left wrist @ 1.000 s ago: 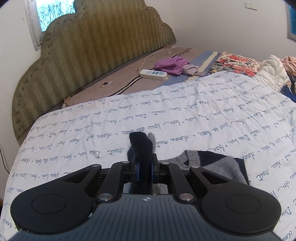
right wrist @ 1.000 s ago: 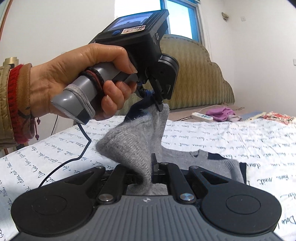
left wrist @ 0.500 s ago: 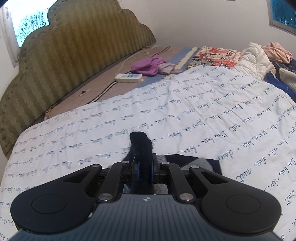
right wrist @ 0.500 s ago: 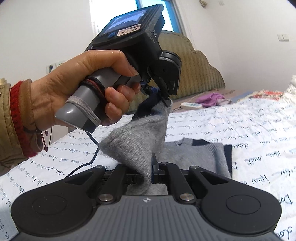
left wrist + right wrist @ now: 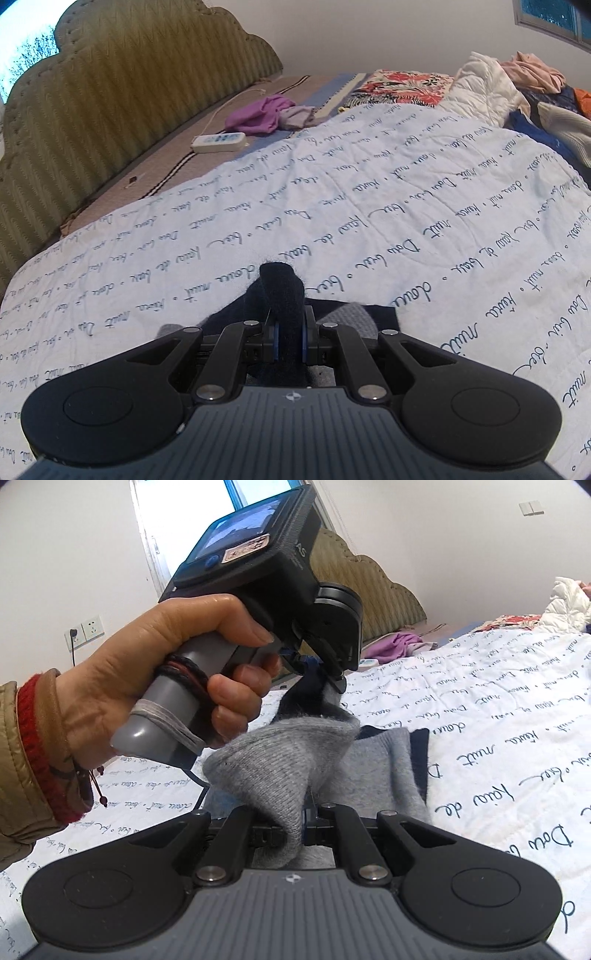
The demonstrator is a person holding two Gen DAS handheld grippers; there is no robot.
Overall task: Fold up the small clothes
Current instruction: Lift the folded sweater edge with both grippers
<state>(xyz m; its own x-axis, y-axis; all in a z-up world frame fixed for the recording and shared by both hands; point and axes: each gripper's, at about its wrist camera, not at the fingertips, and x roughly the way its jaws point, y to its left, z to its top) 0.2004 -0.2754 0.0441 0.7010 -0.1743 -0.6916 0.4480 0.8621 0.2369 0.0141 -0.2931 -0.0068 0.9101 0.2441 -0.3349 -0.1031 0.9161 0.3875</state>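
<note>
A small grey knit sweater (image 5: 384,771) with navy trim lies on the white quilt (image 5: 369,206). My left gripper (image 5: 289,338) is shut on its navy cuff (image 5: 282,291), which sticks up between the fingers. In the right wrist view the left gripper (image 5: 328,672) holds that cuff lifted above the quilt. My right gripper (image 5: 295,829) is shut on a grey fold of the same sweater (image 5: 266,768), so the cloth hangs bunched between the two grippers. The rest of the sweater lies flat beyond them.
A white remote (image 5: 218,142) on a cord and purple cloth (image 5: 258,116) lie near the green headboard (image 5: 110,92). A pile of clothes and a white padded jacket (image 5: 484,88) sits at the far right. A floral cloth (image 5: 402,83) lies beside it.
Both grippers have swung right while still holding the sweater. The left gripper has come lower, and the lifted grey fold now sits over the flat part of the sweater.
</note>
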